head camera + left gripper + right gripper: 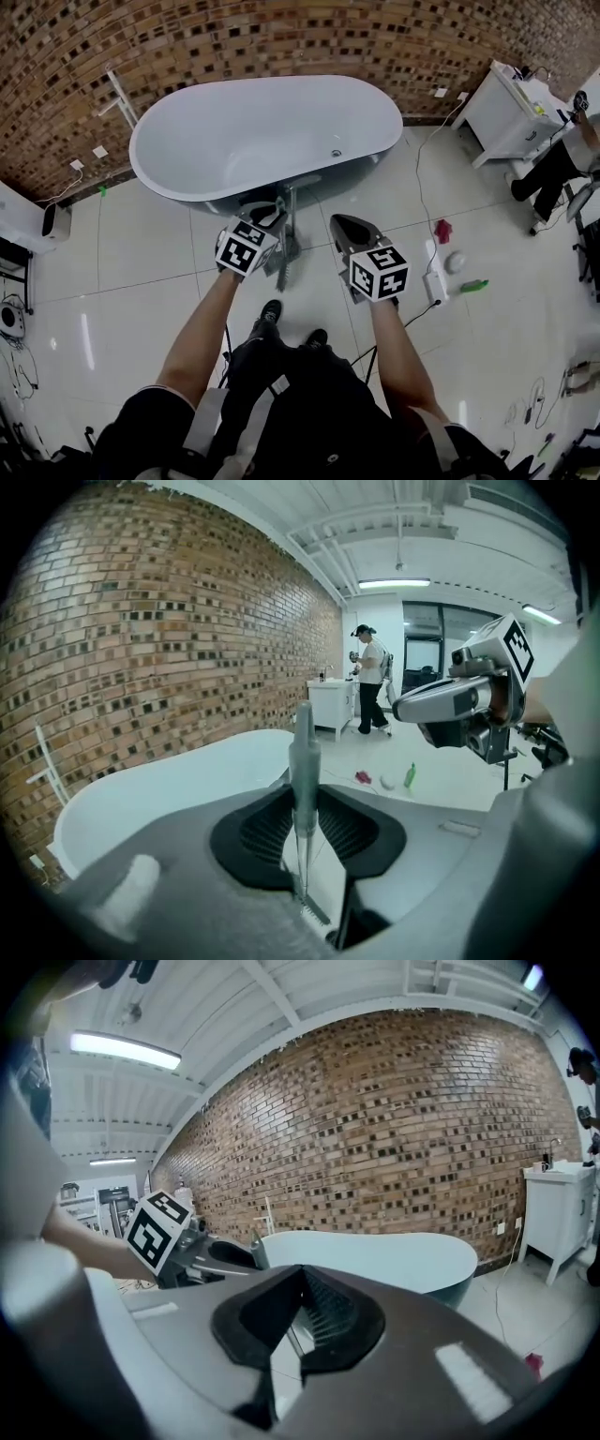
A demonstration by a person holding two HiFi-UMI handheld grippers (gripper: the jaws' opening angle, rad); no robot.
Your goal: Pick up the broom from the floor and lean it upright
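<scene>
Left hand-held gripper [305, 810] around broom [304, 752]

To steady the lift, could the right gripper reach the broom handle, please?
Probably yes: the right gripper, jaws apart and empty, hangs just beside the broom held in the left gripper, with nothing between them.

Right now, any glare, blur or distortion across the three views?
Head view: fisheye bows the wall, glare streaks the floor. Left gripper view: broom sharp, lamp blown out, corners black. Right gripper view: tube light blown out, foreground soft.
</scene>
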